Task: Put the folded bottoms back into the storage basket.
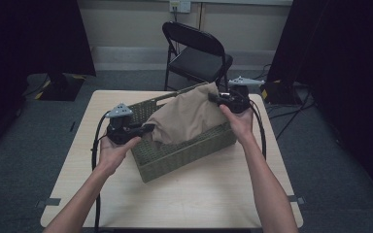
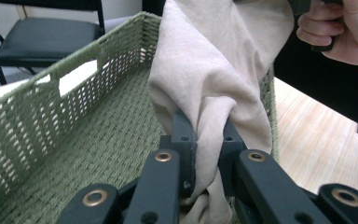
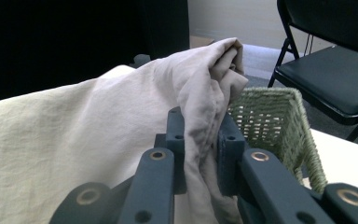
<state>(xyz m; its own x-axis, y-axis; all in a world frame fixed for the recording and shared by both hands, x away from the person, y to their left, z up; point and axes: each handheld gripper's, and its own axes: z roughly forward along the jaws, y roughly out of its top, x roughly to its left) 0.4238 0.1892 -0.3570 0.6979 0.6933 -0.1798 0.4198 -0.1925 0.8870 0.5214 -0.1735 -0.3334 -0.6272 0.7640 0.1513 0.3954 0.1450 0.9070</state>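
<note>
I read no brand or writing on anything here. My left claw (image 2: 206,140) and right claw (image 3: 203,140) both clamp the beige cloth (image 1: 187,116) — plain, soft, creased — stretched over the green woven basket (image 1: 184,155) on the tabletop (image 1: 199,194) (its lower folds are hidden inside).

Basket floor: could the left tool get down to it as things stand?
Probably not yet. The left tool is shut on the beige cloth, which hangs in front of it over the green basket; it must let go first.
</note>
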